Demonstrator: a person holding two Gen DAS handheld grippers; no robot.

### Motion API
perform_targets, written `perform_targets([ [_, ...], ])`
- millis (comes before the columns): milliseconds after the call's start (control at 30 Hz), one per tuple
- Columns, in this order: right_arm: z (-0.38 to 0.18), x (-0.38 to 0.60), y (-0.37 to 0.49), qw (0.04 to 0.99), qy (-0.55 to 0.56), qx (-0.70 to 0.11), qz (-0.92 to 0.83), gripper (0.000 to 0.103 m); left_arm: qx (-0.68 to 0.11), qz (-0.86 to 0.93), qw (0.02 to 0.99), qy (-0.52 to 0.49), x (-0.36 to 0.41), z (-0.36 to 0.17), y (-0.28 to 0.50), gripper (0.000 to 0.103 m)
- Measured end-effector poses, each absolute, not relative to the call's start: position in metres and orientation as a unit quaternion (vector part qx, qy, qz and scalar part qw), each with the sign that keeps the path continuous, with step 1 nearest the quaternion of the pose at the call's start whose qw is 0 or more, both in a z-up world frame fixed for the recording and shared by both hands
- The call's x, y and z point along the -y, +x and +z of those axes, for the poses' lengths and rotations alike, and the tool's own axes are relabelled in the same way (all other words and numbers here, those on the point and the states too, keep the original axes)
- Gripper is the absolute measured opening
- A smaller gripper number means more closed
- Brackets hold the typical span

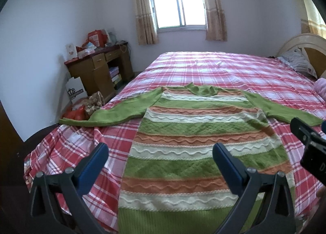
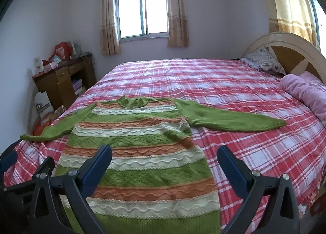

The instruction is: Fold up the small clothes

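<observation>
1. Hovering at the bottom of the left wrist frame, the left gripper is holding its blue-padded jaws spread wide with nothing between them, above the lower half of the sweater.
2. Hanging at the bottom of the right wrist frame, the right gripper is likewise gaping apart and gripping nothing, its left finger showing over the knit and its right finger over the bedspread.
3. Lying flat across the lower centre of both frames, the green, orange and cream striped sweater is resting front-up on the red and white plaid bedspread, collar pointing toward the window, ribbed green hem nearest the cameras.
4. Stretching outward, both green sleeves are lying spread to either side; the left sleeve is reaching the bed's edge at mid-left, the right sleeve is lying on the plaid at mid-right.
5. Peeking in at the right edge of the left wrist frame, part of the other gripper's dark body is showing.
6. Sitting in the right of the right wrist frame are a pink blanket, a striped pillow and a curved headboard.
7. Standing at mid-left, a cluttered wooden desk is backing onto the wall.
</observation>
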State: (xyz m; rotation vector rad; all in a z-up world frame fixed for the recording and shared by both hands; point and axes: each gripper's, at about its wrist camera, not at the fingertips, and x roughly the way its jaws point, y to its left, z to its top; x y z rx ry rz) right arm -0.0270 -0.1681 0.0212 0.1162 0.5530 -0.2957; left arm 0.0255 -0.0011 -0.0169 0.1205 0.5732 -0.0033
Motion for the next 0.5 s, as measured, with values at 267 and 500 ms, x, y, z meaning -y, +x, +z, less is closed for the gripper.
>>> perform_targets([
  [267, 0.009, 0.179, 0.006, 0.943, 0.061, -0.292, -0.147, 0.102, -0.308, 0.001, 0.949, 0.061, 0.007, -0.028, 0.063, 0.103],
  [500, -0.003, 0.201, 0.044, 0.934, 0.080, -0.310, -0.156, 0.100, -0.346, -0.006, 0.936, 0.070, 0.021, -0.042, 0.112, 0.103],
])
